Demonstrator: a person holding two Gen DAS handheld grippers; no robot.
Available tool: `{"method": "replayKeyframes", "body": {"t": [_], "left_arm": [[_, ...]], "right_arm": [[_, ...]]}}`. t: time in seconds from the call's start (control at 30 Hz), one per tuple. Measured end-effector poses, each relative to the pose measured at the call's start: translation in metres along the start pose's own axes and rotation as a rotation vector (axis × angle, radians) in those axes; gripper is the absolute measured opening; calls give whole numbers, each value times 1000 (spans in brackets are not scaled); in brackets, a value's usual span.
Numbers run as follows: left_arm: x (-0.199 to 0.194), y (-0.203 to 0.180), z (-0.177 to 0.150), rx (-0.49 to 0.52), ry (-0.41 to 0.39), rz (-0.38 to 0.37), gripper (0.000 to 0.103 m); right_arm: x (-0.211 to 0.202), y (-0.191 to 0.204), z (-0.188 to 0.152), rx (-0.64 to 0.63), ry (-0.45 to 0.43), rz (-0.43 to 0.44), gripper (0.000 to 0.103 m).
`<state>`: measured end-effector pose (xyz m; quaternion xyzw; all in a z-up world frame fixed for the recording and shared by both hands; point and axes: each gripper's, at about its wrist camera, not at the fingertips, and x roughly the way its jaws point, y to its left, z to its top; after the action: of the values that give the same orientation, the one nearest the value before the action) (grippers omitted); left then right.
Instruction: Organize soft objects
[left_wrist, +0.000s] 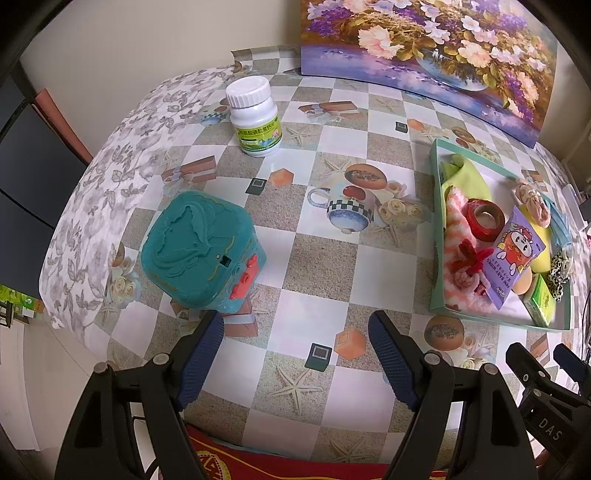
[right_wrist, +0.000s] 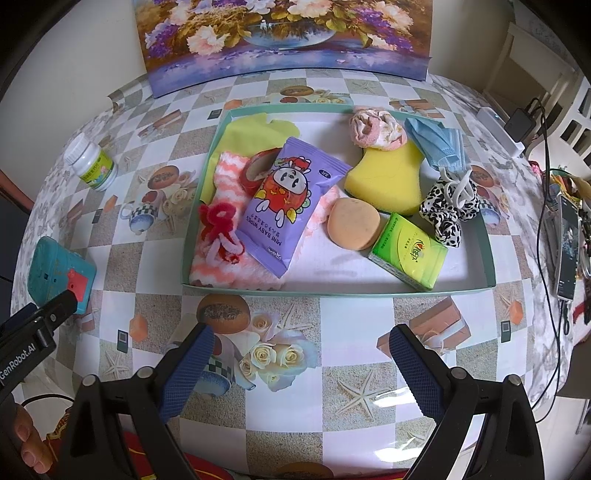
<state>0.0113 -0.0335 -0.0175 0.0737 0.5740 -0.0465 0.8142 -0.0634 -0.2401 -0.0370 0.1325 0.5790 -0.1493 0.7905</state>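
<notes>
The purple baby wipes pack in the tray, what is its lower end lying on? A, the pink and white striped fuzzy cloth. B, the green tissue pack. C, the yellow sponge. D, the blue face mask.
A: the baby wipes pack overlaps the pink and white striped fuzzy cloth, apart from the others.

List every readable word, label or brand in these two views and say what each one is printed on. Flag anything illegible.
"MINI BABY WIPES": on the purple wipes packet in the tray; the small characters beside it are too small to read.
"GenRobot.AI": on the left gripper, seen in the right wrist view.
"DAS": on the right gripper, seen in the left wrist view.
White bottle: label print blurred, unreadable.
Green tissue pack: logo and text unreadable.
</notes>
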Motion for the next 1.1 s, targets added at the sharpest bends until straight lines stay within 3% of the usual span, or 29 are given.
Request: {"method": "replayKeyframes", "body": {"t": [1.1], "left_arm": [[5, 5, -1, -21, 19, 7, 81]], "right_arm": [[1, -1, 0, 1, 2, 1, 97]]}}
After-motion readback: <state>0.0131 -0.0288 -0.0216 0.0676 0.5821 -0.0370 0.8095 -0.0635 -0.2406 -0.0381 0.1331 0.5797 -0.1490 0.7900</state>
